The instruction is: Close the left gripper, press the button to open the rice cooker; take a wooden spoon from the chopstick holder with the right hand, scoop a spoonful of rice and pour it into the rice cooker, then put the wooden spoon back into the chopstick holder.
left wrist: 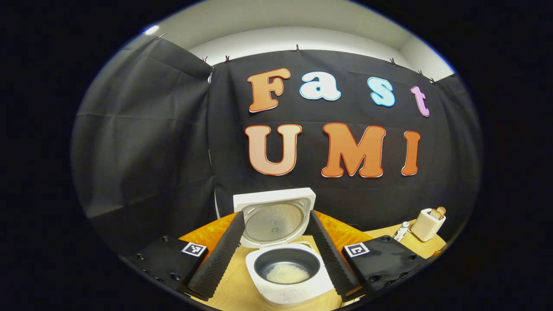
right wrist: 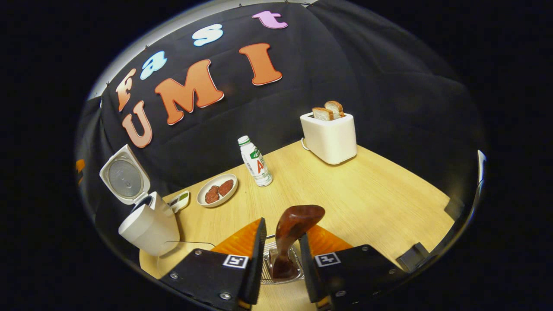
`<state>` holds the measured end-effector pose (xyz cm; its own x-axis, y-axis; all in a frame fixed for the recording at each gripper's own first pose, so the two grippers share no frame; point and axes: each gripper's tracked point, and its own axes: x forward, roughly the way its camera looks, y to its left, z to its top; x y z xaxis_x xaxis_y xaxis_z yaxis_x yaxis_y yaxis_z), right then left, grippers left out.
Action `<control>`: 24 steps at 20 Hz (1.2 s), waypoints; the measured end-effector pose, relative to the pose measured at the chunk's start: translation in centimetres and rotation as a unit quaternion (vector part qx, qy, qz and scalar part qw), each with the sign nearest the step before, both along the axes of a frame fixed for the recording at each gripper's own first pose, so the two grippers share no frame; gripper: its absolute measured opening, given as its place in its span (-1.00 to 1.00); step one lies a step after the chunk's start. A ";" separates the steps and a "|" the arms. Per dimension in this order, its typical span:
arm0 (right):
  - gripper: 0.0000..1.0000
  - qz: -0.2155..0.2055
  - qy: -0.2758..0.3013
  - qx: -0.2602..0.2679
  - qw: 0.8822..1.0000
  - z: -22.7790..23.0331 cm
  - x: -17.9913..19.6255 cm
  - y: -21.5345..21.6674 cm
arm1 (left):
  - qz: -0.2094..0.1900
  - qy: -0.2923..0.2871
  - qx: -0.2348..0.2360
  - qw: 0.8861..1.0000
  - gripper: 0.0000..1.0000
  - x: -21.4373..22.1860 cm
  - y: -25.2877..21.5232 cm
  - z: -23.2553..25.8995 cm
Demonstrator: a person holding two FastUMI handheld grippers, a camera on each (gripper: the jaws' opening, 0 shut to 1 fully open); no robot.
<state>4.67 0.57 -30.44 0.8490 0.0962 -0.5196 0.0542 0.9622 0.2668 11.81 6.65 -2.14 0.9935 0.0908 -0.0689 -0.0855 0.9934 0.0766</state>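
The white rice cooker stands open in the left gripper view, its lid upright and a patch of white rice in the dark pot. My left gripper is open wide, one finger on each side of the cooker and touching nothing. In the right gripper view the wooden spoon stands bowl-up in the wire chopstick holder. My right gripper is open, its fingers flanking the handle with a slight gap. The cooker sits far left there.
On the wooden table are a white toaster holding two bread slices, a small white bottle, a plate with two brown patties and a small dish beside the cooker. An orange cloth lies behind the cooker.
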 end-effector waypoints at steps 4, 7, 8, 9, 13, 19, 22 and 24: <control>0.89 -0.025 0.006 -0.036 0.999 0.5 -0.6 -1.3 | -0.013 -0.009 -0.008 1.000 1.00 4.1 -0.7 2.0; 0.89 -0.037 0.003 -0.060 0.998 1.3 -0.9 -2.0 | -0.009 -0.014 0.004 1.000 0.99 7.6 -0.6 3.4; 0.89 -0.041 0.002 -0.069 0.997 1.6 -1.0 -2.3 | -0.009 -0.016 0.006 1.000 1.00 9.0 -0.6 3.7; 0.90 -0.045 0.001 -0.077 0.996 1.9 -1.0 -2.6 | -0.007 -0.017 0.009 1.000 1.00 10.5 -0.5 4.1; 0.90 -0.058 0.006 -0.092 0.994 2.5 -1.5 -3.3 | 0.009 -0.012 0.002 1.000 1.00 16.1 0.9 4.1; 0.90 -0.075 0.023 -0.109 0.991 2.3 -2.8 -5.1 | 0.018 0.038 -0.004 0.999 1.00 22.8 2.5 0.5; 0.92 -0.080 0.025 -0.112 0.990 2.4 -2.8 -5.1 | 0.027 0.064 -0.004 0.998 1.00 24.5 2.8 -1.9; 0.92 -0.079 0.023 -0.122 0.989 2.7 -2.8 -4.9 | 0.026 0.079 -0.013 0.996 0.99 25.1 3.1 -3.2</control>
